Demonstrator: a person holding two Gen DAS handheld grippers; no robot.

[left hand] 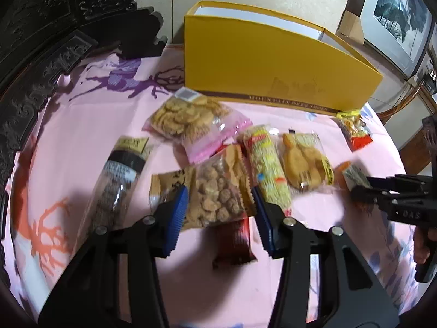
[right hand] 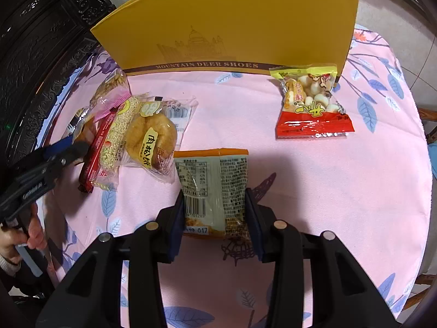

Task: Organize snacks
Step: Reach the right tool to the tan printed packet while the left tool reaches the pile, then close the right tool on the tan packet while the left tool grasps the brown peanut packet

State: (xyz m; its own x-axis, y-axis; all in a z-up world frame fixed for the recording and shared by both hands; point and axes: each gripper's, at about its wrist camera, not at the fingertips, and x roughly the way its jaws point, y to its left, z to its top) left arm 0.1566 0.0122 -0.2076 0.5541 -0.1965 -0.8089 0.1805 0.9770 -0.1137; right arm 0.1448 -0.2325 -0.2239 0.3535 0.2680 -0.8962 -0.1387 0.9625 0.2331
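Note:
Snack packs lie on a pink tablecloth in front of a yellow shoe box [left hand: 262, 63], also in the right wrist view [right hand: 240, 24]. My left gripper [left hand: 221, 207] has its blue pads on both sides of a brown bag of round nuggets [left hand: 210, 191]. My right gripper [right hand: 214, 213] is shut on an orange-edged packet [right hand: 211, 188] with its barcode side up; it also shows in the left wrist view [left hand: 352, 175]. Next to it lie a round pastry pack [right hand: 153, 139], a sesame bar pack [right hand: 117, 136] and a dark red bar [right hand: 94, 153].
A red-and-yellow bag of white balls [right hand: 311, 101] lies near the box's right end. A pink cookie bag [left hand: 191, 120] and a long clear tube of dark cookies [left hand: 120, 180] lie at the left. Dark carved furniture [left hand: 41, 41] borders the table's left side.

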